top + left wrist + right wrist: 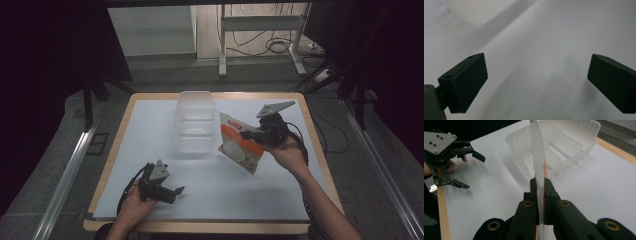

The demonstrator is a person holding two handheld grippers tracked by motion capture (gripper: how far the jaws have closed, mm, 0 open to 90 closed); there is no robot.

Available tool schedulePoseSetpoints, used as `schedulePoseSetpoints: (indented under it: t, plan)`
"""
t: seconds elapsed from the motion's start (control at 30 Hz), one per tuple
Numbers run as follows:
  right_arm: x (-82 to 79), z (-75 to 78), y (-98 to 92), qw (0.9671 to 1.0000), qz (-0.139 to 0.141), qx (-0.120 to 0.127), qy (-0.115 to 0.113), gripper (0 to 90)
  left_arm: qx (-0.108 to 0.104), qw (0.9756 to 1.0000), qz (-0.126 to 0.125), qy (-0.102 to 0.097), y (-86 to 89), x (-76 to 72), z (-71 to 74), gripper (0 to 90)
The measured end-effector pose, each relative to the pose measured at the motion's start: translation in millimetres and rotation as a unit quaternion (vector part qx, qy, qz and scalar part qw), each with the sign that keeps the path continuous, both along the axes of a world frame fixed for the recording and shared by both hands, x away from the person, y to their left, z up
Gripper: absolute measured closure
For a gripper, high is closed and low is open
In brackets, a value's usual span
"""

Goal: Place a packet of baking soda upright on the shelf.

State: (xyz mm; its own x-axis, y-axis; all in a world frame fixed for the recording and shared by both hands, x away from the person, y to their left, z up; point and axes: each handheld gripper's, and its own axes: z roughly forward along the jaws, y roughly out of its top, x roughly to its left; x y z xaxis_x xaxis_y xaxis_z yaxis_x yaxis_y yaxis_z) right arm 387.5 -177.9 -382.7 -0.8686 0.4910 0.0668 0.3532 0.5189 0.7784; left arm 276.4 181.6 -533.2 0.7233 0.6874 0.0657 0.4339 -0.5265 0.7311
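Black jaws of the left gripper (172, 191) stand wide apart with nothing between them, low over the white worktop (150, 130) near its front left edge. Left hand (134, 201) rests there, idle.

Centre: clear plastic container (194, 125), open-topped, ribbed walls, standing on the worktop toward the back. Looks light and thin-walled; a bump would likely shift it.

Right of it: snack bag (239, 144), orange and white, hanging tilted in the air just beside the container's right wall, not touching the worktop as far as I can tell. Right gripper (540, 185) is clamped on the bag's edge; in the right gripper view the film runs up flat between the two pads.

Handling judgement: bag is light, soft, crinkly, probably slick. An edge pinch holds without crushing the contents, but the body swings free below the grip. Contents likely fragile; avoid squeezing the middle.
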Motion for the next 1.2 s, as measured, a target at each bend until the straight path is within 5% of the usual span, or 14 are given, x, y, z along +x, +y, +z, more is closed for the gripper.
schedulePoseSetpoints:
  t: [1.2]
  plan:
    - [79.4, 48.5, 44.4, 0.9988, -0.024, -0.013, -0.04, 88.9, -0.006, 1.0, -0.003, 0.0, 0.9, -0.5, 0.7, 2.9]
